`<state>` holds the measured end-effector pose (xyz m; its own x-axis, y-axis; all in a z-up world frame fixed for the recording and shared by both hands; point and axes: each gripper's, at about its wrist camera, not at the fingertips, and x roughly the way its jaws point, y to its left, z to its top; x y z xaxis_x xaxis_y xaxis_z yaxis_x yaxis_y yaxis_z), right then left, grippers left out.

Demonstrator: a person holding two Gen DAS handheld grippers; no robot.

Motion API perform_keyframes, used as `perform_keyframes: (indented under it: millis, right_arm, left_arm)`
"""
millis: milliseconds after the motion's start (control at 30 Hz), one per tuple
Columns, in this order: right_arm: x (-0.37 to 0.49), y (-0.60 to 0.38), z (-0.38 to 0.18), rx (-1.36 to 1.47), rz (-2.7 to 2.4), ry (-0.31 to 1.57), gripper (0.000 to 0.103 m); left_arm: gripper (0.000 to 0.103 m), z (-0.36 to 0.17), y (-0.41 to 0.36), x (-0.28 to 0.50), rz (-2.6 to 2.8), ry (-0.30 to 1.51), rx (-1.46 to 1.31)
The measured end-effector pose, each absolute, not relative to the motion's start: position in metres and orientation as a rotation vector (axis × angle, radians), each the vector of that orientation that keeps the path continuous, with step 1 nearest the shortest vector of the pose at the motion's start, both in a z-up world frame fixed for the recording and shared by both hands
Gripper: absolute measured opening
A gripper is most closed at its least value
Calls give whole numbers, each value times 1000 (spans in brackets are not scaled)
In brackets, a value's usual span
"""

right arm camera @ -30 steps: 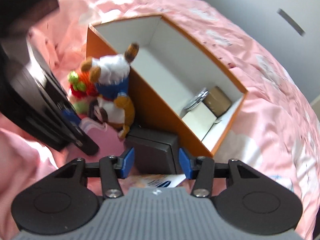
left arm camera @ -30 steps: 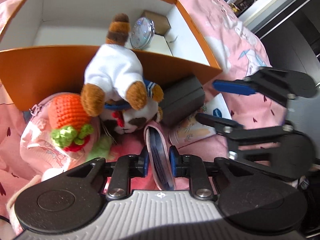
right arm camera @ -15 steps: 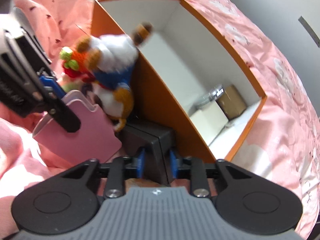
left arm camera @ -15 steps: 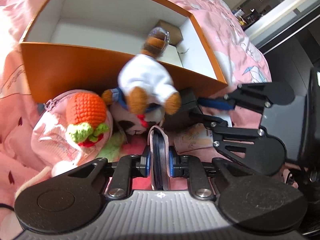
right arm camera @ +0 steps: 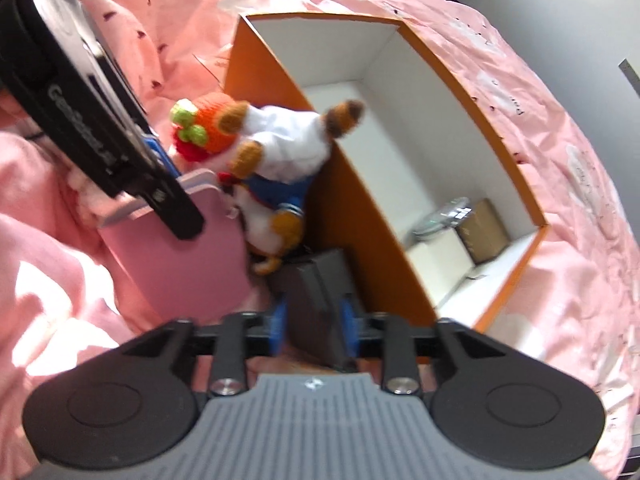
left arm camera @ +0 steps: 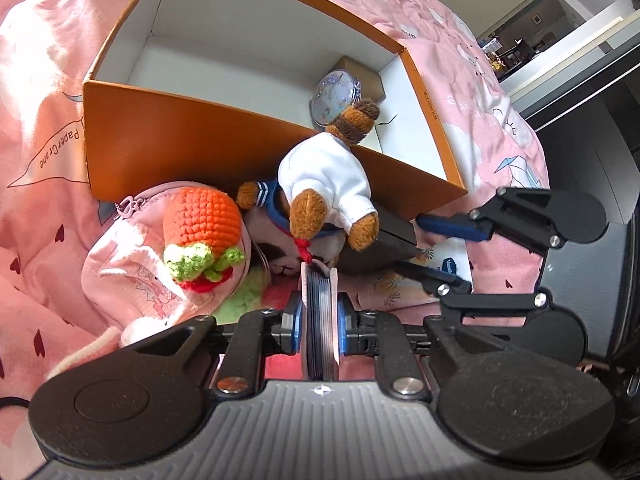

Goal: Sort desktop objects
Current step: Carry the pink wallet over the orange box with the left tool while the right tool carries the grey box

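My left gripper (left arm camera: 319,317) is shut on a pink notebook (left arm camera: 319,320), held edge-on; the same notebook (right arm camera: 180,248) shows pink and flat in the right wrist view. My right gripper (right arm camera: 313,322) is shut on a dark grey box (right arm camera: 320,292), which also shows in the left wrist view (left arm camera: 394,236). A plush dog (left arm camera: 324,192) in a white shirt leans head-down against the orange box (left arm camera: 200,148). An orange crochet carrot (left arm camera: 202,220) lies on a pink pouch (left arm camera: 132,264).
The orange box holds a round clock (left arm camera: 334,98), a brown carton (left arm camera: 368,76) and a white box (right arm camera: 436,264) at its right end. A floral packet (left arm camera: 404,284) lies on the pink bedspread (left arm camera: 40,80). Dark furniture (left arm camera: 600,160) stands to the right.
My right gripper has closed on the dark grey box and lifted it a little. My left gripper has kept its hold on the notebook and drawn back and up. The plush dog has shifted right.
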<state>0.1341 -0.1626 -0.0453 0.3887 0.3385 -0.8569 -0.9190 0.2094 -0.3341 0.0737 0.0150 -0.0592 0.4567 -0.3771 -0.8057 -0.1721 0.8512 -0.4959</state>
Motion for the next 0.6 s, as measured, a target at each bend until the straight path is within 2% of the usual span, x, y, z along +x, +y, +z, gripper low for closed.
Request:
perform_keyframes:
  millis: [100,200,533,600]
  right_arm:
    - [144,-164,-46,-1018,991,734,39]
    - [146,-161,-48,-1051,1011,741,47]
    - [152,-153,-67,-1086,1091,781,48]
    - [146,-153,-66,-1085,1163,815,42]
  left_arm:
    - [19,-58,15,76,-133,1107,-569]
    - [19,-58,14,77,-131,1116,-565]
    - [19,-60,12,79,-131,1128,-569]
    - [19,-61,13,79,-130,1129,-573]
